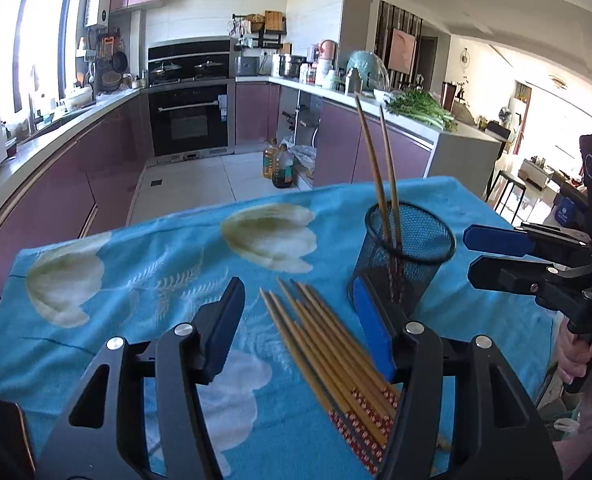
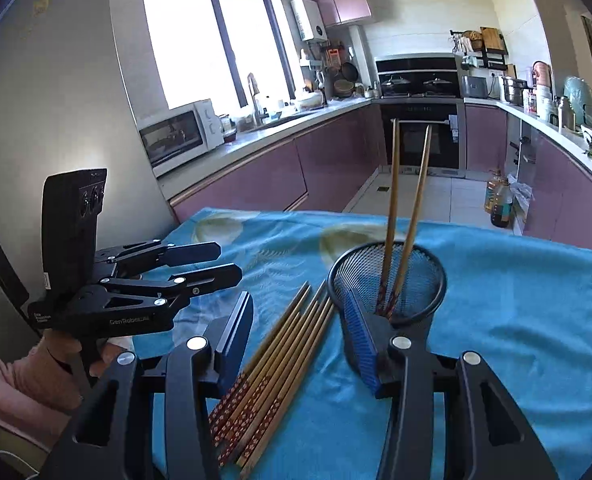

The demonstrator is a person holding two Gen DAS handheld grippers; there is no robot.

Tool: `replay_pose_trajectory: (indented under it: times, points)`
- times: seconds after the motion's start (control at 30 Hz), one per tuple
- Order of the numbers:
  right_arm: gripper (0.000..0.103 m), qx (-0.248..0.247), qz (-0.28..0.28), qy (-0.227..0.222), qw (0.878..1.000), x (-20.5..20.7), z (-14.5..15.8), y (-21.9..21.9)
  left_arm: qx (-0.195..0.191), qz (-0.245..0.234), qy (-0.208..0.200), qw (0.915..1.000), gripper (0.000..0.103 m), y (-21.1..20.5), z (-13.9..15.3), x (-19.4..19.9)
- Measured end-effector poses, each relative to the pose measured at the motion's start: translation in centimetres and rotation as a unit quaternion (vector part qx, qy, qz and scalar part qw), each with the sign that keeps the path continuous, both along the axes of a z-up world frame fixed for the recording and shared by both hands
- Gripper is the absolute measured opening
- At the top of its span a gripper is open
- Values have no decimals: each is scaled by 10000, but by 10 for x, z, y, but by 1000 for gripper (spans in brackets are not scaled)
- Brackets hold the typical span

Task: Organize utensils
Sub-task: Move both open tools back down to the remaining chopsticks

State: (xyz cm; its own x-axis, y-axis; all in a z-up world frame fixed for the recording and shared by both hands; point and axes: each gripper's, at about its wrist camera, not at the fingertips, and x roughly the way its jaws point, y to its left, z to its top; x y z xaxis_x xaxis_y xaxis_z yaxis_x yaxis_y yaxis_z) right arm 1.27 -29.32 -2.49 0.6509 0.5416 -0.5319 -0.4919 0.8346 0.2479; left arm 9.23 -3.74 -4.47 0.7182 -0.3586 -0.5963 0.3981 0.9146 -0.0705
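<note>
Two chopsticks (image 1: 380,168) already stand in the black mesh holder (image 1: 406,254) on the blue cloth (image 1: 135,268); the loose bundle of chopsticks (image 1: 328,344) lies flat just left of it, near me, not yet moved. My left claw (image 1: 300,316) is spread over that bundle, pinching nothing. My right claw (image 2: 300,324) is spread too, empty. The left claw's body reads "GenRobot.AI"; the right's side shows "DAS".

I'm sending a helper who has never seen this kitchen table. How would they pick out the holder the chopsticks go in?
Find the table with the blue flowered cloth. Beside the bundle of loose chopsticks lying flat on it stands a black wire-mesh cup. It is the only upright container there, and two chopsticks already stick up out of it.
</note>
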Motion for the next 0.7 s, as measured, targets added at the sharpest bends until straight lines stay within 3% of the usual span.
replay_pose_trajectory:
  times: [0.3,0.7]
  points:
    - [35,-326,-83,891,9955,8,-62,29,241,138,837,9961,56,9,-68,-4]
    - [25,-503,-296,1184,9913,15,-83,33,368,41,1095,9933,56,-6,-83,-3]
